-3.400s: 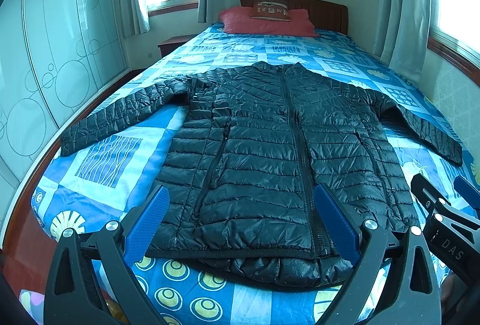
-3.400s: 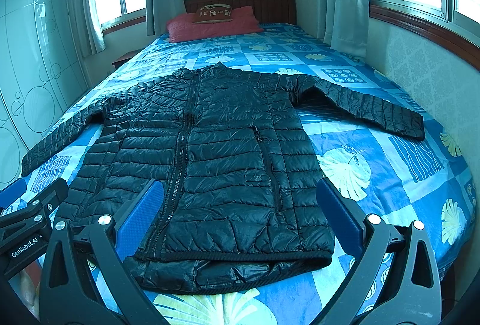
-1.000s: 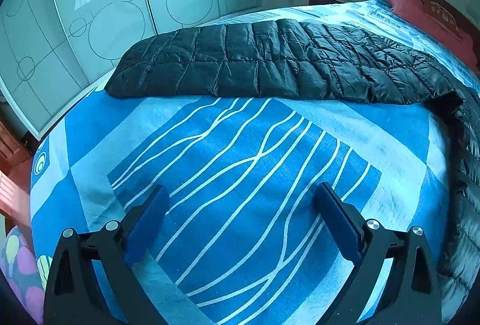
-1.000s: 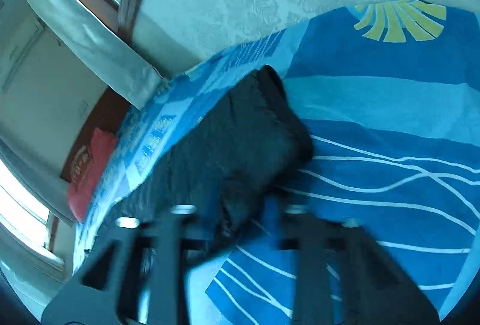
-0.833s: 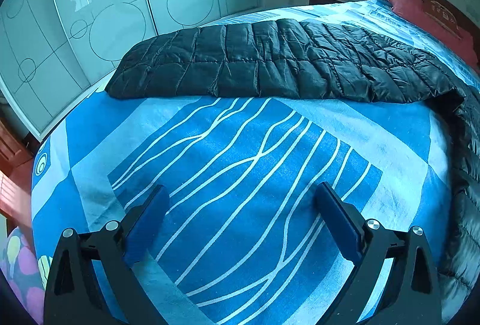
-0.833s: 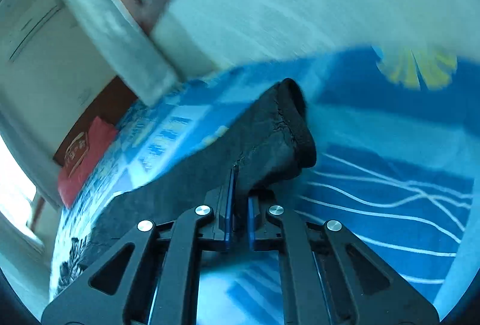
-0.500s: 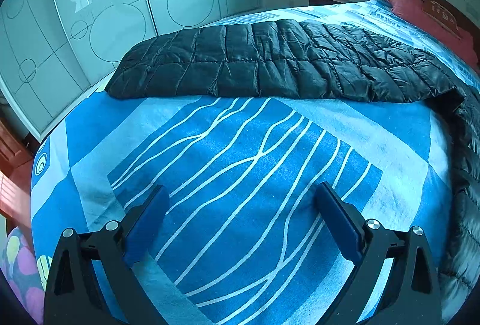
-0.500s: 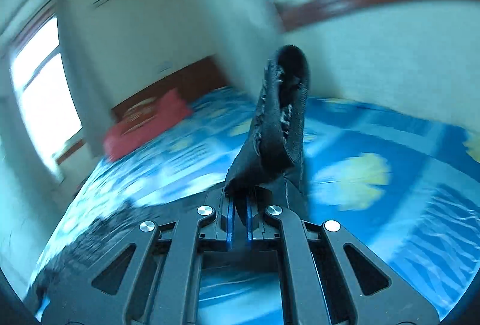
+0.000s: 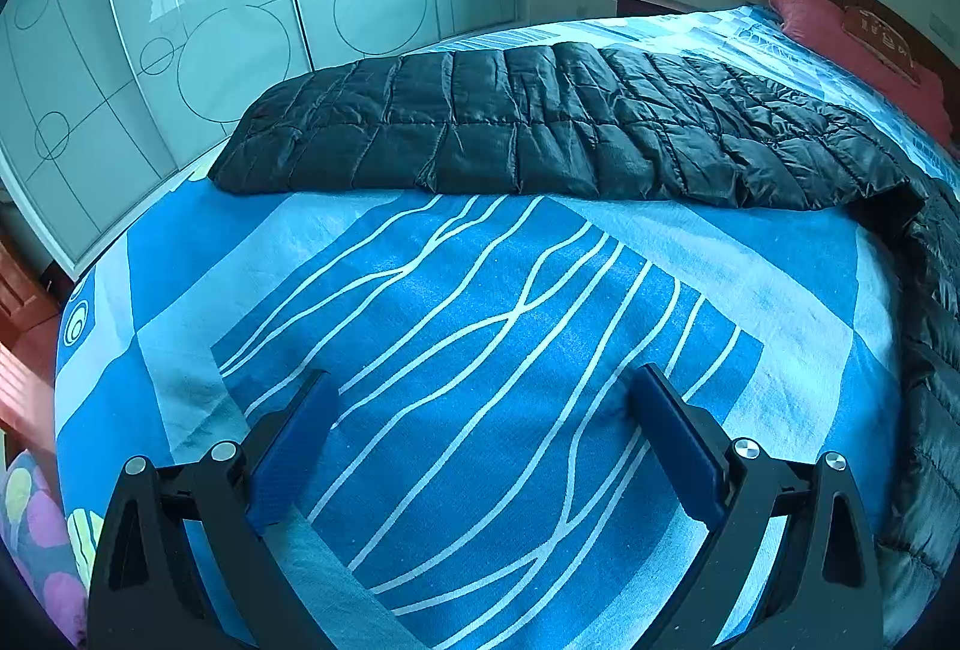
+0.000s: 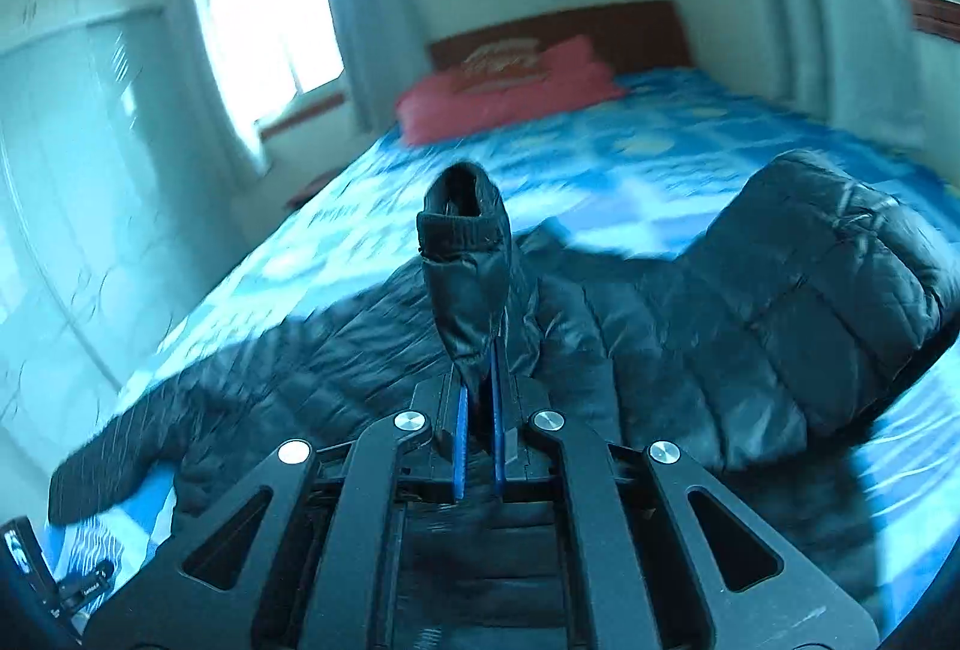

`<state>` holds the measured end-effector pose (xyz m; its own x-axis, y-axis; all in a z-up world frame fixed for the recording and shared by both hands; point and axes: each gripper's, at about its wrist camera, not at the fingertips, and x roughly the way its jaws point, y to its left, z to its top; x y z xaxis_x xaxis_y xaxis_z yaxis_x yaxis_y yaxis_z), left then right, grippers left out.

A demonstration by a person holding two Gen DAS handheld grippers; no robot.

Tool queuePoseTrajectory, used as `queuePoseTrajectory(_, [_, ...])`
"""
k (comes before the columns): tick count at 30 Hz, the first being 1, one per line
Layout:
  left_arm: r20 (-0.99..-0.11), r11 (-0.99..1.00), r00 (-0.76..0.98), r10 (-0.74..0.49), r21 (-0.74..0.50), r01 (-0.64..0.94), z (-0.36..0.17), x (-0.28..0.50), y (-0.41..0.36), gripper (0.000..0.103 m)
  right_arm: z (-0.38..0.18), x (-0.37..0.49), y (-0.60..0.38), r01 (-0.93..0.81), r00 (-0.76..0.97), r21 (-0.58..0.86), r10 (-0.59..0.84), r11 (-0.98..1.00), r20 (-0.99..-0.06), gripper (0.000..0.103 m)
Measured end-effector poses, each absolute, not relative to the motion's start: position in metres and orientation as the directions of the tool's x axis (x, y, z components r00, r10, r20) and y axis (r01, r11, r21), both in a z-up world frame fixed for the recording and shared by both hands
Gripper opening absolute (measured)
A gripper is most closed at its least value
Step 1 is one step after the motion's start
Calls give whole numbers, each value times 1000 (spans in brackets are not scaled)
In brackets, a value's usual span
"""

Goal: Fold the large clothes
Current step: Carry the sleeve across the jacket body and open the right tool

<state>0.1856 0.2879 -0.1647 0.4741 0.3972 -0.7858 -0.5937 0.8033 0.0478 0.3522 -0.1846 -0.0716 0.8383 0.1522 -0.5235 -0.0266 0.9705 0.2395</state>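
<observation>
- Jacket (image 10: pixel 690 350), a black quilted puffer, lies on the bed (image 9: pixel 480 320), which serves as the landmark for everything below.
- One sleeve (image 9: pixel 540 122) rests flat across the blue patterned bedcover in the left wrist view, stretched from the jacket's body at the right edge of that view toward the bed's side nearest the wardrobe doors (image 9: pixel 210 20).
- That sleeve's cuff end lies close to the bed's edge; the rest of it lies smooth and unfolded.
- The left gripper (image 9: pixel 480 440) hangs above a bare part of the bedcover, short of that sleeve and apart from it; its blue-padded jaws stand wide, with nothing between them.
- The right gripper (image 10: pixel 477 380) has its jaws pinched narrow on the other sleeve, just below the knit cuff (image 10: pixel 462 221).
- The cuff sticks up above the fingertips, its opening facing the camera, raised clear of the bed.
- Behind the raised cuff, the held sleeve bends back on itself in a bulging fold (image 10: pixel 840 302), lifted over the jacket's body on the bed's side away from the wardrobe.
- The jacket's body spreads over the middle of the bed, somewhat blurred in the right wrist view.
- A red pillow (image 10: pixel 510 92) sits at the head of the bed against the wooden headboard (image 10: pixel 630 26).
- Curtained windows (image 10: pixel 264 8) stand beyond the head of the bed.
</observation>
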Motion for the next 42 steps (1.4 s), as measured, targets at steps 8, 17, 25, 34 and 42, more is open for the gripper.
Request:
queuePoseTrajectory(8, [-783, 804, 480, 395, 42, -593, -165, 184, 289, 98, -118, 394, -102, -107, 754, 206, 214, 973, -621, 6])
queuePoseTrajectory(17, [-783, 804, 479, 396, 44, -593, -165, 184, 289, 98, -138, 414, -48, -210, 637, 250, 326, 945, -698, 13])
queuePoseTrajectory(25, [-783, 804, 480, 396, 44, -593, -165, 184, 289, 98, -93, 365, -100, -279, 628, 392, 476, 877, -616, 71])
queuePoseTrajectory(34, [-782, 804, 477, 401, 50, -593, -165, 185, 289, 98, -83, 357, -352, 235, 758, 303, 21, 924, -652, 21])
queuePoseTrajectory(42, [-782, 803, 474, 405, 56, -593, -165, 186, 288, 98, -153, 367, -394, 250, 638, 226, 15, 941, -770, 5])
